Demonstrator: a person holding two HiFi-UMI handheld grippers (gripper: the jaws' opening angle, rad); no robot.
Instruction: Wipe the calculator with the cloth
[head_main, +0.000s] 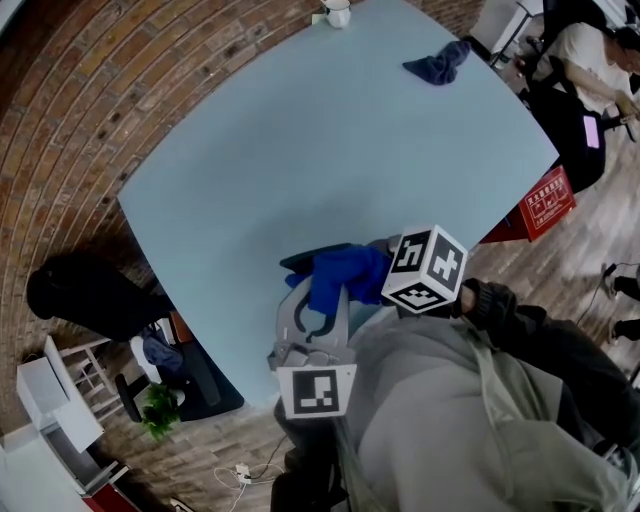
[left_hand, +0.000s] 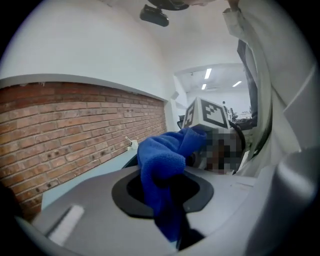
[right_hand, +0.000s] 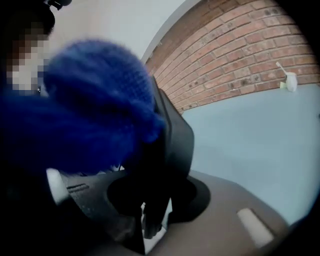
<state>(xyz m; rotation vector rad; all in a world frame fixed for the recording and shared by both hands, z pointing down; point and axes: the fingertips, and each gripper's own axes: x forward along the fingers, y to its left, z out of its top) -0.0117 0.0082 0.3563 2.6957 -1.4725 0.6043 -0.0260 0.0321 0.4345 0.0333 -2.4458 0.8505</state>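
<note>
Holding the calculator (right_hand: 175, 135) clamped in our right gripper (right_hand: 152, 200) just above the table (head_main: 300, 150), we should sweep the blue cloth (left_hand: 162, 160), pinched in our left gripper (left_hand: 167, 195), firmly across its face.

A blue cloth (head_main: 340, 278) drapes over the dark calculator (right_hand: 175, 142).

Your view holds, outside the job:
- Surface (head_main: 300, 150): pale blue, bare over most of its top.
- White cup (head_main: 337, 12): on its far edge, at your 12 o'clock.
- Dark crumpled rag (head_main: 437, 62): on the surface, 1 o'clock.
- Seated person (head_main: 590, 50): off the surface, 2 o'clock.
- Red box (head_main: 548, 203): on the floor, 3 o'clock.
- Potted plant (head_main: 160, 408) and white shelf unit (head_main: 45, 385): 8 o'clock.
- Brick wall (head_main: 90, 90): 10 o'clock.
</note>
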